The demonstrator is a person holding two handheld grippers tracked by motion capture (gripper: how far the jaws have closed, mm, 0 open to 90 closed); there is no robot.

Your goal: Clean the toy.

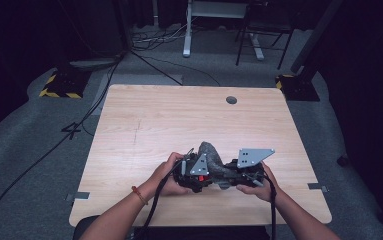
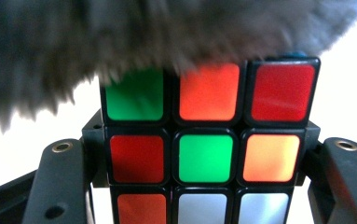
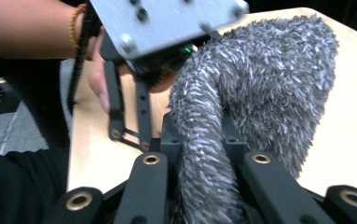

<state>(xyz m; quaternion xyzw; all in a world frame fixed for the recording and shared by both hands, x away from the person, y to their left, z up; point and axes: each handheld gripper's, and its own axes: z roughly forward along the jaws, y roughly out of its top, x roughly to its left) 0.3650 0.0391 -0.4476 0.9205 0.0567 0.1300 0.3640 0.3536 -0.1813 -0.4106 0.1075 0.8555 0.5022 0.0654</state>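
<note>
Two grippers meet over the pale wooden table [image 1: 154, 120]: left gripper [image 2: 204, 154] fingers clamp a multicoloured puzzle cube [image 2: 205, 156], right gripper [image 3: 204, 182] fingers pinch a grey fuzzy fabric pouch [image 3: 260, 84] draped above the cube. Fabric could snag a cube corner or slip free.

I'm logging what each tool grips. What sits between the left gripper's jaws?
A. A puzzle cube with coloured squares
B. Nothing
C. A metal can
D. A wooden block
A: in the left gripper view the left gripper is shut on a puzzle cube with green, red, orange and white squares, grey fuzzy fabric hanging above it.
</note>
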